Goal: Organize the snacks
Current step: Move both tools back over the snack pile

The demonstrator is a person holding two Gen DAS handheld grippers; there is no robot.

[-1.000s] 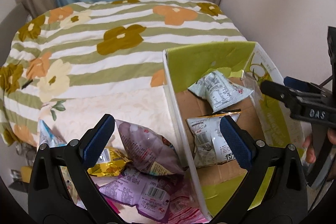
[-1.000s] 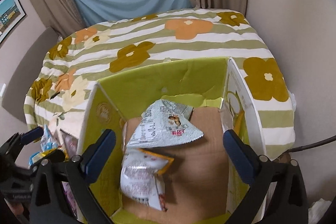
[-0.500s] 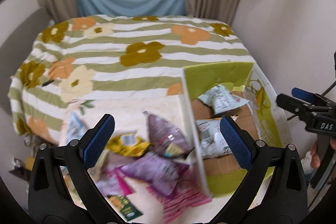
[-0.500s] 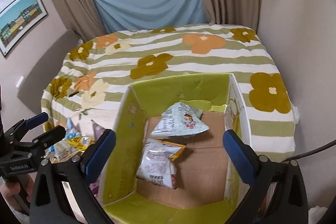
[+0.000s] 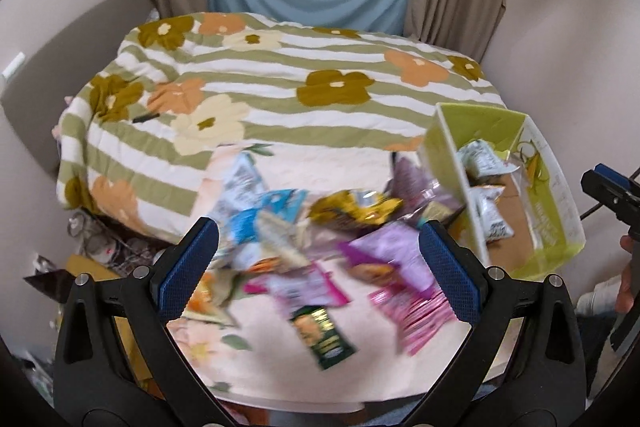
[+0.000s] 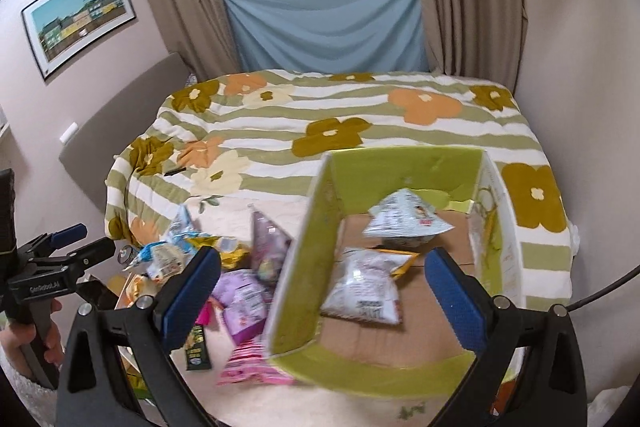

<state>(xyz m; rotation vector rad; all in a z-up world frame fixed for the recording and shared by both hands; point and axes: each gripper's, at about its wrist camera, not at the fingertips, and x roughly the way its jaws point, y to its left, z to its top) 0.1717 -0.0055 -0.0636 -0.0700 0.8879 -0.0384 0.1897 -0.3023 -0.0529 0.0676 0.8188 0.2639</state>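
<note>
The left gripper (image 5: 318, 261) hangs over the loose snack pile (image 5: 320, 239) with its blue-padded fingers (image 5: 188, 269) spread wide and nothing between them; the right gripper (image 6: 322, 301) is likewise wide apart and empty, poised above the near left corner of the cardboard box (image 6: 292, 279). The snacks lie in two groups on a pale floral cloth (image 5: 320, 167) spread over the bed: a blurred heap of crinkled foil and plastic packets left of the box, among them a gold bag (image 5: 354, 209), purple pouches (image 5: 384, 259), a pink striped pack (image 5: 416, 311), light blue bags (image 5: 256, 211) and a flat dark green sachet (image 5: 324, 337), and two silver-white puffed bags (image 6: 366, 287) inside the box, one pyramid-shaped bag (image 6: 408, 221) lying behind the other. Compared with a second ago, both cameras have pulled back and up: the left view, which then looked closely at the purple pouches and the box wall, now takes in the whole heap and the box sits off at the right edge, while the right view now shows the window and a framed picture (image 6: 78, 15) above the bed. The box has lime-green printed walls and a bare brown corrugated floor; the bedspread (image 6: 360, 115) is soft, quilted, green-and-white striped with orange, mustard and cream flowers.
</note>
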